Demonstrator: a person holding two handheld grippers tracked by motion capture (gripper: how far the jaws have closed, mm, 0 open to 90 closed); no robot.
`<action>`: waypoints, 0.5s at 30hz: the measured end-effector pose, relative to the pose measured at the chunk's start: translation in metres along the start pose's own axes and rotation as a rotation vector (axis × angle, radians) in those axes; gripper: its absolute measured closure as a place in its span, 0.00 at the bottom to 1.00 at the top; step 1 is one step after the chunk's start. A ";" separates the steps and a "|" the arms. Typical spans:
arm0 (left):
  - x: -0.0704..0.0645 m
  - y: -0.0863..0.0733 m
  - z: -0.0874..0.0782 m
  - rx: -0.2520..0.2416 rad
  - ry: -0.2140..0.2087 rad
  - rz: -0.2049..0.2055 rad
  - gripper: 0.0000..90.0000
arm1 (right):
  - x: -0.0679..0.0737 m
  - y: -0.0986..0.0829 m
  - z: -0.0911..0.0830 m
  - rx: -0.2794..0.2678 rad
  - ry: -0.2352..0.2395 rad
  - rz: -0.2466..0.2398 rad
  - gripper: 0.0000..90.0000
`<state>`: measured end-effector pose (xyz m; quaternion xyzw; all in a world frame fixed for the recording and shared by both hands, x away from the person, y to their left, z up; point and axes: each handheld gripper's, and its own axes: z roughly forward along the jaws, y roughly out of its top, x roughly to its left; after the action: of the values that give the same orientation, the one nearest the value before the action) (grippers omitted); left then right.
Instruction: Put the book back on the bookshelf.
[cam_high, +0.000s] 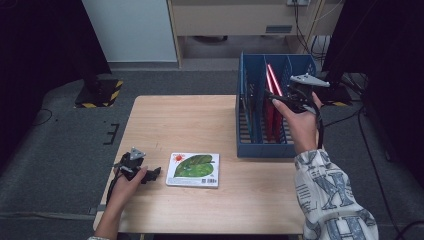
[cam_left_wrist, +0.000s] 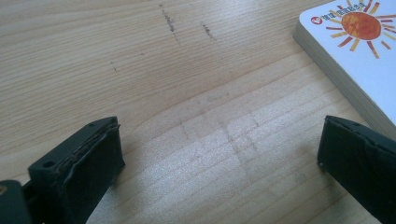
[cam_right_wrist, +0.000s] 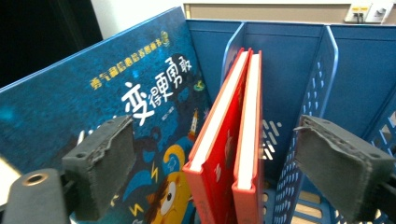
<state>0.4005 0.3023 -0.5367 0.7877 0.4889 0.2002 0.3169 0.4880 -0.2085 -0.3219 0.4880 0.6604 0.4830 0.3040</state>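
Wooden table so far: red books and a blue book already stand in the rack far right under my spread-open right gripper, while the leaf book lies flat just right of my open, empty left gripper, not yet filed.

The left gripper is held low at the near left, jaws spread wide, pointing right. The right gripper is raised at the far right, jaws parted, aimed leftward, forearm extended.
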 end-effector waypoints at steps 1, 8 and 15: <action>0.000 0.000 0.000 0.000 0.000 0.000 0.00 | 0.000 -0.001 -0.002 -0.002 0.006 -0.002 0.12; 0.000 0.000 0.000 0.000 0.000 0.000 0.00 | 0.007 -0.011 -0.013 -0.013 0.022 -0.033 0.08; 0.000 0.000 0.000 0.000 0.001 -0.001 0.00 | 0.014 -0.025 -0.024 -0.004 0.036 -0.080 0.07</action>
<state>0.4006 0.3020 -0.5367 0.7873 0.4896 0.2005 0.3167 0.4533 -0.2049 -0.3360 0.4519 0.6837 0.4805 0.3122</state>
